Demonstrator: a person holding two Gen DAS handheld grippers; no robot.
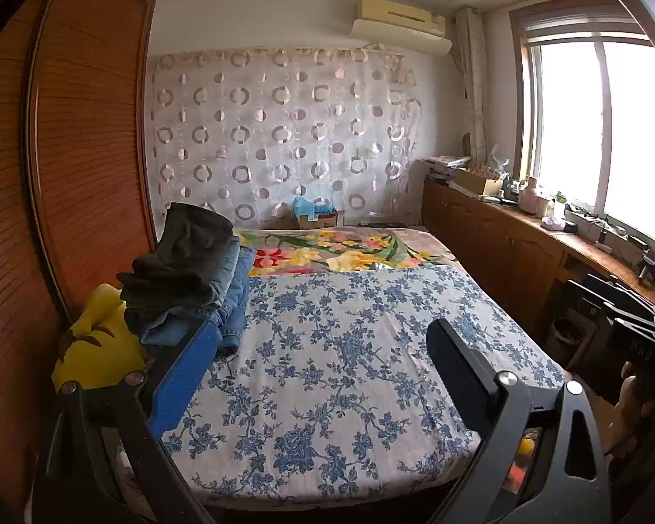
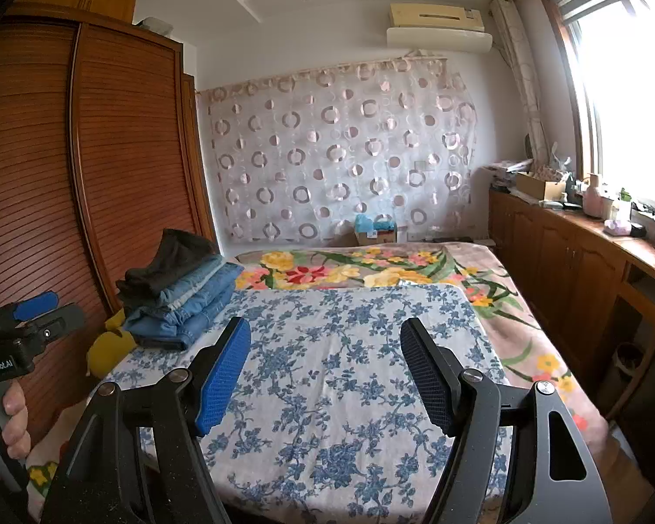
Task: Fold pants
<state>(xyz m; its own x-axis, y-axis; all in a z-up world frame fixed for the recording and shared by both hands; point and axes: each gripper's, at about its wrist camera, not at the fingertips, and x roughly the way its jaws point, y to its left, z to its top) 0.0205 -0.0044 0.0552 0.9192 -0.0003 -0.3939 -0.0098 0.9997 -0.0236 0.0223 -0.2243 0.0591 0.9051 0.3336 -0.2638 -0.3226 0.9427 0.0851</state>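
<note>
A stack of folded pants point(image 1: 187, 275), dark grey ones on top of blue jeans, lies on the bed's left edge; it also shows in the right wrist view point(image 2: 174, 292). My left gripper point(image 1: 323, 349) is open and empty, held above the blue floral sheet point(image 1: 349, 371), its left finger just in front of the stack. My right gripper point(image 2: 325, 349) is open and empty above the same sheet point(image 2: 349, 393), to the right of the stack. The left gripper's body point(image 2: 17, 340) shows at the left edge of the right wrist view, held in a hand.
A yellow plush toy point(image 1: 96, 345) sits beside the stack. A wooden wardrobe point(image 1: 78, 153) stands on the left. A flowered blanket point(image 1: 349, 249) covers the bed's far end. A low wooden cabinet point(image 1: 502, 240) with clutter runs under the window on the right.
</note>
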